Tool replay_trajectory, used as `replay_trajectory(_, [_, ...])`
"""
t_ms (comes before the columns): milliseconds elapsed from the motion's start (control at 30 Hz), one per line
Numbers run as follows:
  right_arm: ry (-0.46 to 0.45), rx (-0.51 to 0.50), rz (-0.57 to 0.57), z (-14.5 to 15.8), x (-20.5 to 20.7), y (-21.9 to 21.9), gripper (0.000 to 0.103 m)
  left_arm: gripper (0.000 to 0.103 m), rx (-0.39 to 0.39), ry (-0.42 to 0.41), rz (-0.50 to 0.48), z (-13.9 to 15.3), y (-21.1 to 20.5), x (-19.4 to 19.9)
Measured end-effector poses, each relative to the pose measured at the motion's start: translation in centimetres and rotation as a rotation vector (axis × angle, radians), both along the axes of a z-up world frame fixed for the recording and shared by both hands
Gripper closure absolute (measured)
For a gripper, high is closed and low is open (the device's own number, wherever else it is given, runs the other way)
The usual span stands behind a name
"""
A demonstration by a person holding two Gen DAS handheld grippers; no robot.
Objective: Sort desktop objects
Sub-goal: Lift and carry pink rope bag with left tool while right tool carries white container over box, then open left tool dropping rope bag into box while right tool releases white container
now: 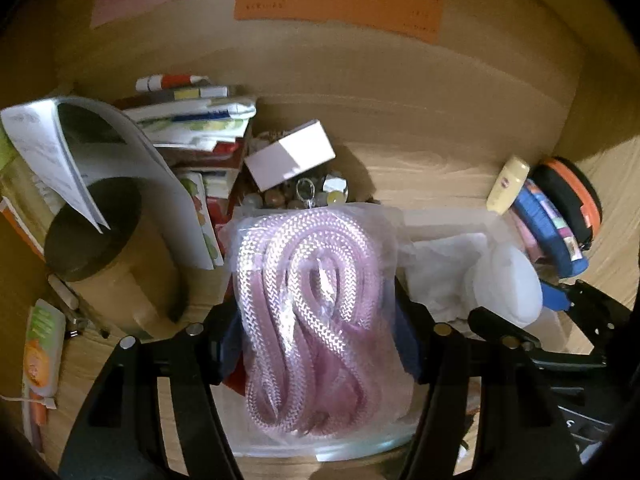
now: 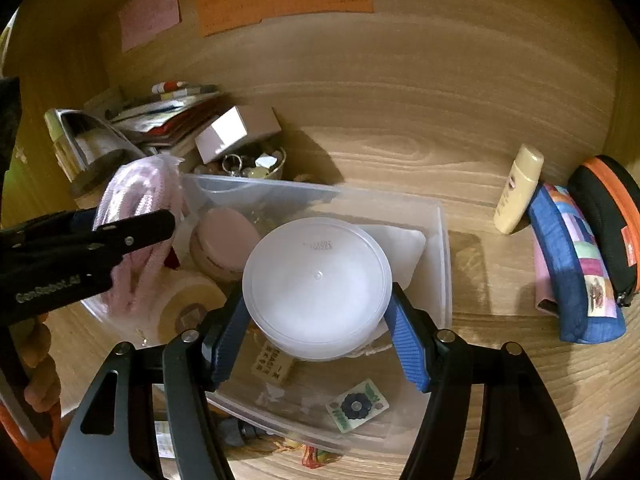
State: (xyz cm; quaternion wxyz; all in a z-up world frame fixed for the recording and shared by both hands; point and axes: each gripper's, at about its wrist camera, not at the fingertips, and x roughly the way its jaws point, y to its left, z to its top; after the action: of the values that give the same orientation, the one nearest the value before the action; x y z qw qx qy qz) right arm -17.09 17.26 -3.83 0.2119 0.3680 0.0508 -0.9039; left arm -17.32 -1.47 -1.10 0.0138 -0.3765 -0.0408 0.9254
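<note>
My left gripper (image 1: 320, 348) is shut on a clear bag of pink braided rope (image 1: 316, 312) and holds it over the left end of a clear plastic bin (image 2: 440, 248); the bag also shows in the right wrist view (image 2: 140, 196). My right gripper (image 2: 320, 320) is shut on a round white plastic tub (image 2: 316, 288) above the bin's middle; it also shows in the left wrist view (image 1: 508, 284). Inside the bin lie a pink round case (image 2: 228, 240), a tape roll (image 2: 188, 304) and small cards (image 2: 356, 404).
A stack of books and papers (image 1: 192, 128), a white box (image 1: 290, 154) on a bowl of trinkets (image 2: 256, 164), and a tan jar with dark lid (image 1: 92, 232) stand left. A yellow bottle (image 2: 516, 192), blue pouch (image 2: 576, 264) and black-orange case (image 2: 608, 224) stand right.
</note>
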Motion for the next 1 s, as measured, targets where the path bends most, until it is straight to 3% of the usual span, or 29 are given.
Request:
replay_trajectory(167, [0.0,0.028,-0.012,-0.2,0.0,-0.2,0.04,0.036,-0.023,-0.04,-0.019,-0.6,0.3,-0.4])
replay_trajectory(300, [-0.011,0.04,-0.008,-0.5,-0.1,-0.4,0.04,0.022,-0.01,-0.056,-0.043,-0.4,0.6,-0.2])
replay_trajectory(633, [0.016,0.085,-0.002,-0.5,0.4,-1.2,0.037,0.015,0.023,-0.012,-0.038,1.3,0.7,0.9])
replay_trajectory(700, [0.027,0.088,0.005,-0.4,0.5,-1.2,0.035,0.01,0.007,0.007,-0.033,1.7,0.8,1.4])
replay_trajectory(1000, [0.038,0.053,0.063,0.6,1.2,-1.4,0.026,0.01,-0.062,0.041,-0.024,2.9,1.7,3.3])
